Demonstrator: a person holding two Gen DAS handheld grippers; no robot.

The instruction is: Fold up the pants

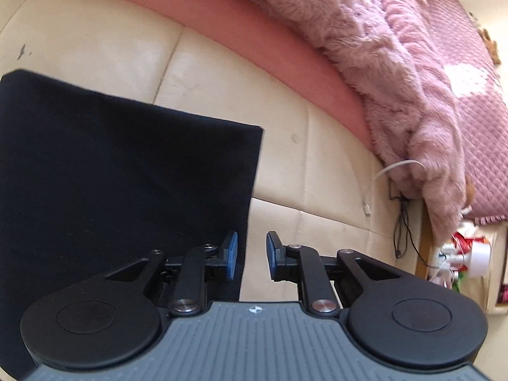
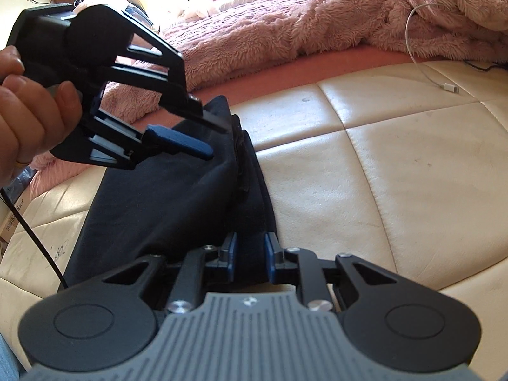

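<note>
Both grippers agape over flat, matte-black pants.

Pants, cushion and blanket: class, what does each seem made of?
Pants: dark matte knit or cotton, probably; soft folds, no shine.
Cushion: cream leather or faux leather; smooth sheen, stitched seams.
Blanket: pink plush fleece; long fuzzy pile.

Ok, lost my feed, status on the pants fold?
Left claw open, empty. Right claw open, straddling the pants edge. Pants part-folded on cushion. Nothing blocking.
</note>
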